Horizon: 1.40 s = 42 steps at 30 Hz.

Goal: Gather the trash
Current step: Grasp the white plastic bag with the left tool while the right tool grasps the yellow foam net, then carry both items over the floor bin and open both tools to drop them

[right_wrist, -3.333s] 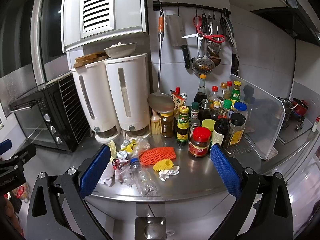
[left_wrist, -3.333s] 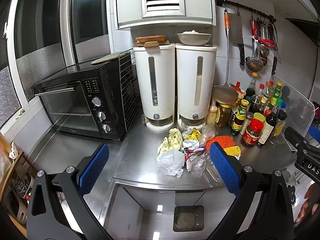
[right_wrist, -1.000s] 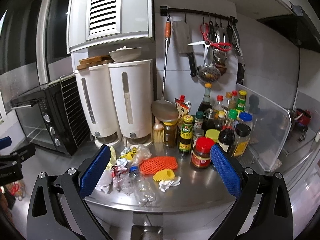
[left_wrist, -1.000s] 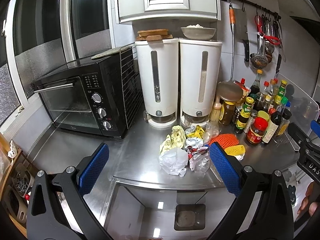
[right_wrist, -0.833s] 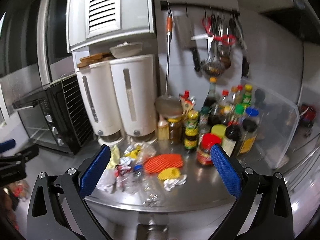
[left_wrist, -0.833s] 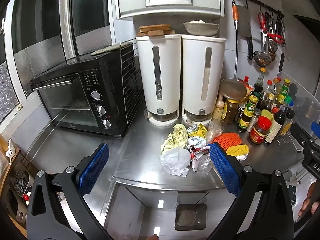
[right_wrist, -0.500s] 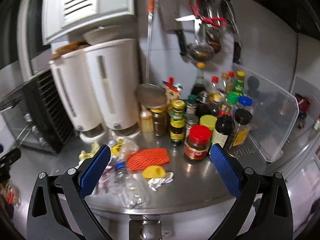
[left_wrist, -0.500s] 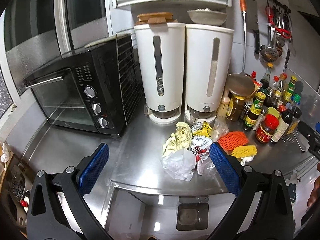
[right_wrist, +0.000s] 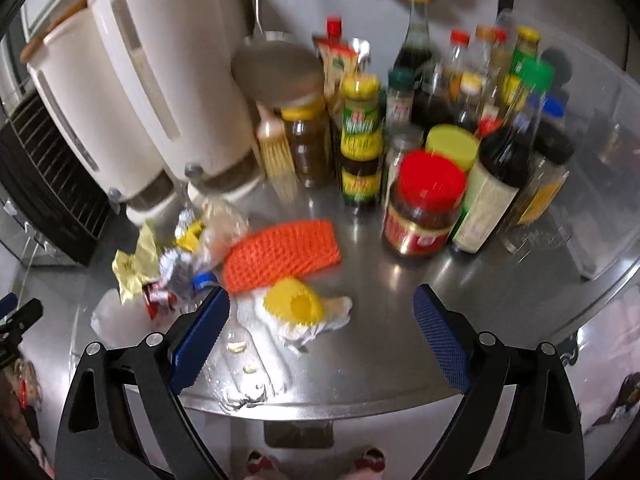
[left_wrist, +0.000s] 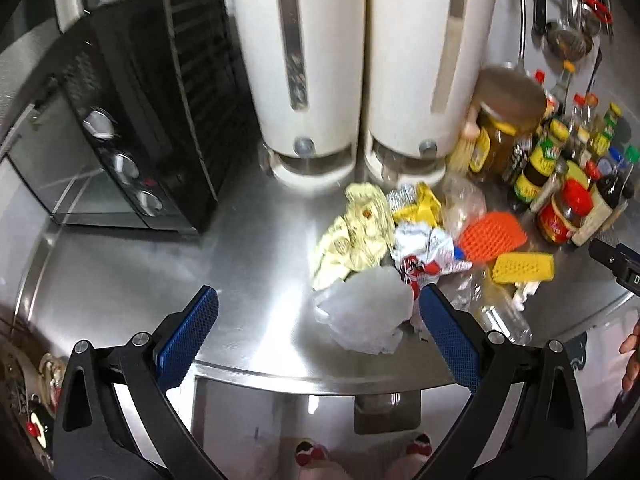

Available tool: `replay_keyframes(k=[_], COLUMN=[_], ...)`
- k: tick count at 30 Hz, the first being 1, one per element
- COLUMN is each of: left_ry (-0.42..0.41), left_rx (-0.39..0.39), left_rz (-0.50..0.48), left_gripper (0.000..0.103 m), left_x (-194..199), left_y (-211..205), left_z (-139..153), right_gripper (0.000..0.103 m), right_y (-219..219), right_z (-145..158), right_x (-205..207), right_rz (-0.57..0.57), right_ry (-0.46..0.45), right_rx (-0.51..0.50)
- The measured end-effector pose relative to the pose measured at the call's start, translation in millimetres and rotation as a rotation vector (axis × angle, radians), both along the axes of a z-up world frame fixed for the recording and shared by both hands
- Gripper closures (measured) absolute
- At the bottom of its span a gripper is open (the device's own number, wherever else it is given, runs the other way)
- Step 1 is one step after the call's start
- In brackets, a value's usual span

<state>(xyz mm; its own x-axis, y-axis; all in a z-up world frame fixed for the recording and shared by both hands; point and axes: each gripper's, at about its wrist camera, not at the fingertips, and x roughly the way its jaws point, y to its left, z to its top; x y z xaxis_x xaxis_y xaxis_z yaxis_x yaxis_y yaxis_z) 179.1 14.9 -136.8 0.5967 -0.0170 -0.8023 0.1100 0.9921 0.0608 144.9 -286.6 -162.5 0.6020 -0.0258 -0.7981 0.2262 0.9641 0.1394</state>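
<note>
A pile of trash lies on the steel counter: a crumpled white bag [left_wrist: 366,314], a pale yellow wrapper [left_wrist: 356,232], a red-and-white wrapper [left_wrist: 424,254], an orange foam net [left_wrist: 492,236] [right_wrist: 280,254], a yellow foam net [left_wrist: 524,266] [right_wrist: 294,306] on white paper [right_wrist: 308,328], and a clear plastic bottle [left_wrist: 500,314] [right_wrist: 248,356]. My left gripper [left_wrist: 316,334] hangs open above the counter's front edge, its right pad beside the white bag. My right gripper [right_wrist: 320,334] is wide and closing, with the yellow net and white paper between its jaws, untouched.
Two white dispensers [left_wrist: 352,64] and a black toaster oven [left_wrist: 120,120] stand at the back. Sauce bottles and jars [right_wrist: 432,140] crowd the right, beside a clear plastic box [right_wrist: 600,184]. A hand [left_wrist: 630,354] shows at the right edge. Shoes [right_wrist: 312,462] show on the floor below.
Both grippers have dropped and tilted down toward the counter, closing in on the trash pile. The right gripper's jaws have narrowed slightly.
</note>
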Motion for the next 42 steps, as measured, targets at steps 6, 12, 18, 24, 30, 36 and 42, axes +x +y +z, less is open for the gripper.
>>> replay_keyframes(k=[6, 12, 18, 24, 30, 36, 42], left_ry=[0.051, 0.085, 0.129, 0.18, 0.217, 0.201, 0.157], left_rx=[0.03, 0.052, 0.047, 0.054, 0.034, 0.001, -0.008], left_rz=[-0.039, -0.061, -0.061, -0.094, -0.106, -0.105, -0.109], left_gripper=[0.015, 0.017, 0.017, 0.025, 0.063, 0.097, 0.1], left_x=[12, 23, 33, 39, 46, 46, 35], left_y=[-10, -17, -19, -28, -29, -28, -26], left_z=[-31, -50, -64, -83, -93, -86, -65], right_gripper=[0.017, 0.021, 0.024, 0.038, 0.072, 0.084, 0.086], right_y=[5, 17, 20, 22, 24, 25, 28], right_z=[-19, -35, -59, -76, -79, -68, -42], right_x=[13, 34, 54, 64, 66, 62, 50], right_rz=[0.029, 0.078, 0.107, 0.131, 0.155, 0.159, 0.164], right_ry=[0.043, 0.071, 0.115, 0.145, 0.149, 0.12, 0.061], right_rx=[0.003, -0.04, -0.034, -0.029, 0.009, 0.016, 0.0])
